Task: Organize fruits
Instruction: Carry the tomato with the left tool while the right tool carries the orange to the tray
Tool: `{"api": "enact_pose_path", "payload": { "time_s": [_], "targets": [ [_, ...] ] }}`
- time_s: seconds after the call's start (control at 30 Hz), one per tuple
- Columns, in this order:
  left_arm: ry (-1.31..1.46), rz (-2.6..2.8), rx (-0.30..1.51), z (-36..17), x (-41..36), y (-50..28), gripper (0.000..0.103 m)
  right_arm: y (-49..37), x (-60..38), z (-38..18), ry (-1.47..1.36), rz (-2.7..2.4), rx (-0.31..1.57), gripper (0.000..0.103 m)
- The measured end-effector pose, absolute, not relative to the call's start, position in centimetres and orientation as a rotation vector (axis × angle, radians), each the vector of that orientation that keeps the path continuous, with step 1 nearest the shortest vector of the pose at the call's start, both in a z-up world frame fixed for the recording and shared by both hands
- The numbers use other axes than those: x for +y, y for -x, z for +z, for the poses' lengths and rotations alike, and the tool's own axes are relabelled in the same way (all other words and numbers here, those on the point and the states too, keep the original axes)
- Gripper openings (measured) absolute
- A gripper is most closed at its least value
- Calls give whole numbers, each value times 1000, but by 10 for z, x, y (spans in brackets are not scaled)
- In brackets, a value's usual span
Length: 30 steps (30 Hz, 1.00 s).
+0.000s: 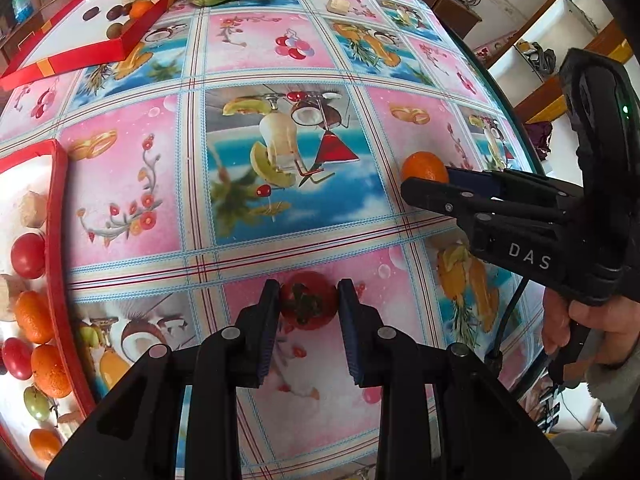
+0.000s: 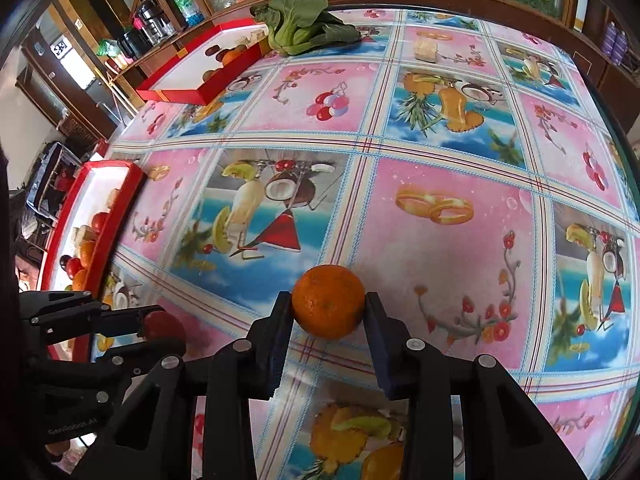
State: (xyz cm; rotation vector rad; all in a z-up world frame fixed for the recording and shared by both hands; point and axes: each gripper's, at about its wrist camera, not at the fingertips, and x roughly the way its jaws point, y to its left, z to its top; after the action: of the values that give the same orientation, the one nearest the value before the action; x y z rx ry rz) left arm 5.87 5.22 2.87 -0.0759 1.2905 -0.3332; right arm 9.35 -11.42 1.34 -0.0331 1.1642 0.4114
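Btwn L hand-held gripper (image 1: 308, 306) pads: tomato (image 1: 308, 306)

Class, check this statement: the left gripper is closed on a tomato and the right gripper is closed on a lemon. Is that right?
Not quite. The right gripper is closed on an orange, not a lemon, as the right wrist view shows. The left gripper is indeed closed on a tomato.

So the left gripper (image 1: 308, 306) has its black jaws clamped on a round red tomato with a green stem (image 1: 308, 306), sitting on the glossy fruit-print tablecloth (image 1: 248, 44). Off to the right, the right gripper (image 1: 430, 184) pinches a small orange mandarin (image 1: 424, 166). A red-rimmed white tray (image 1: 56, 208) of mixed fruit hugs the left edge.
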Motion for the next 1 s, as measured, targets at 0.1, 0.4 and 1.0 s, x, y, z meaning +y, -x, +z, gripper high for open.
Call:
{"api": "enact_pose_path", "payload": {
  "time_s": [0.1, 0.4, 1.0],
  "targets": [
    [81, -332, 1280, 34, 59, -53, 26, -85, -111, 20, 30, 420, 1152, 37],
    [116, -295, 1219, 59, 97, -32, 26, -63, -72, 29, 41, 492, 1146, 36],
    [230, -47, 1181, 77, 249, 26, 27, -32, 77, 56, 152, 732, 1108, 36]
  ]
}}
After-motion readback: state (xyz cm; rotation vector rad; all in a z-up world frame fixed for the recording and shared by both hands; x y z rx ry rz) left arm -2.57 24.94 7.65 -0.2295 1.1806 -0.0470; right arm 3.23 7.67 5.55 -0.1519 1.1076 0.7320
